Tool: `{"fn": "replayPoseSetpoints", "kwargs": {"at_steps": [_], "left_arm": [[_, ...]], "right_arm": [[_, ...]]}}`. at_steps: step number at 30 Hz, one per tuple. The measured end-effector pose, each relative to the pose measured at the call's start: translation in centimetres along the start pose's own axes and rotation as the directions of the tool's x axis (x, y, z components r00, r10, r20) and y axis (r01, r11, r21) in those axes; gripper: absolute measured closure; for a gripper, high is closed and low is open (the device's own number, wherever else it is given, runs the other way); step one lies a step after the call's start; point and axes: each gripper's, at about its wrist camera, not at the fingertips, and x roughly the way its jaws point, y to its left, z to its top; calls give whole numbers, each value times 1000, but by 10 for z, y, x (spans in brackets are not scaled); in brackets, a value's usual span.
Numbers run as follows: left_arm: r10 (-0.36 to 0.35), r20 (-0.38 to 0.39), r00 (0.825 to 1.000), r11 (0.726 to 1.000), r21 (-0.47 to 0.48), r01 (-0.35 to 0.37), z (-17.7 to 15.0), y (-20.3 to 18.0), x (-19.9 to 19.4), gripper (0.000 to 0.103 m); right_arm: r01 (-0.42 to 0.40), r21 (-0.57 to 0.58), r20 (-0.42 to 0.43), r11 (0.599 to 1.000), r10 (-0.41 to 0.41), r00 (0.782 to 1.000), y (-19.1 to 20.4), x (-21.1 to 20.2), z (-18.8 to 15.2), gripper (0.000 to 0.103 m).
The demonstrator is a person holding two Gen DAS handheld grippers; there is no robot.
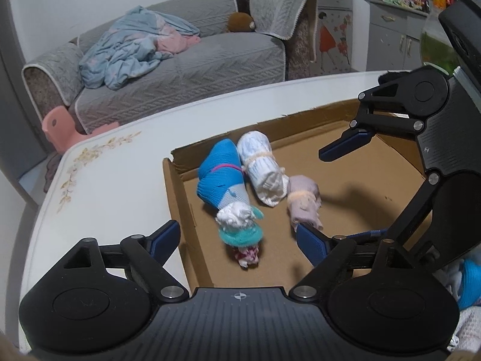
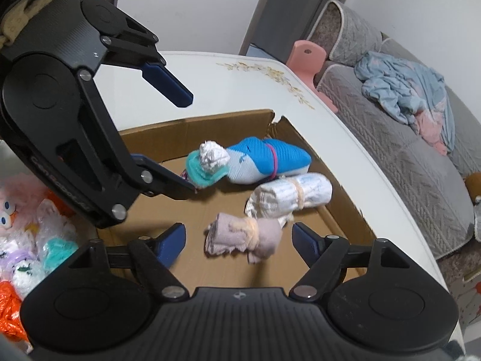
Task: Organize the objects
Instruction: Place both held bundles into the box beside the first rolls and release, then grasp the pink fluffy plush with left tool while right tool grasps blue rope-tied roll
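A shallow cardboard box (image 1: pixel 186 210) (image 2: pixel 336 210) lies on a white table. In it lie several rolled sock bundles: a blue one (image 1: pixel 219 171) (image 2: pixel 267 159), a white one (image 1: pixel 261 165) (image 2: pixel 288 195), a mauve one (image 1: pixel 303 201) (image 2: pixel 243 234) and a teal and white one (image 1: pixel 240 225) (image 2: pixel 207 162). My left gripper (image 1: pixel 237 240) is open over the teal bundle, which looks blurred. My right gripper (image 2: pixel 237 240) is open over the mauve bundle. Each gripper shows in the other's view, the right gripper (image 1: pixel 330 192) and the left gripper (image 2: pixel 189 147), both open and empty.
The white table (image 1: pixel 114 186) (image 2: pixel 228 90) has a flower pattern at its corner. A grey sofa (image 1: pixel 180 60) with a blue blanket stands behind it. More bundles and plush items (image 2: pixel 30 234) lie to the left of the box. A cabinet (image 1: pixel 396 30) stands far right.
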Motion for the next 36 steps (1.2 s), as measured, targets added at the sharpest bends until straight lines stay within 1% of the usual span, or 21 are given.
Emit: {"fn": "replayPoseSetpoints", "kwargs": {"at_steps": [5, 11, 18, 24, 29, 31, 36], "left_arm": [[1, -22, 1000, 1000, 29, -1, -3, -6, -1, 15], [0, -25, 1000, 1000, 29, 1, -5, -9, -7, 14], [6, -12, 1000, 999, 41, -6, -7, -15, -23, 13], [11, 4, 1000, 998, 58, -11, -15, -21, -39, 11], [18, 18, 1000, 997, 74, -19, -27, -24, -56, 10], [9, 29, 1000, 998, 68, -11, -35, -22, -66, 9], [5, 74, 997, 999, 47, -9, -68, -15, -95, 6]], "right_arm": [[0, 20, -18, 1000, 0, 1000, 3, 0, -7, 28], [3, 41, -9, 999, -3, 1000, 4, -9, -11, 28], [12, 46, 13, 999, -13, 1000, 6, -27, -13, 27], [22, 42, 37, 999, -23, 999, 11, -47, -17, 27], [37, 33, 68, 999, -39, 997, 18, -70, -25, 25], [43, 27, 83, 999, -45, 996, 22, -82, -31, 24], [51, 26, 119, 998, -53, 991, 35, -117, -59, 20]]}}
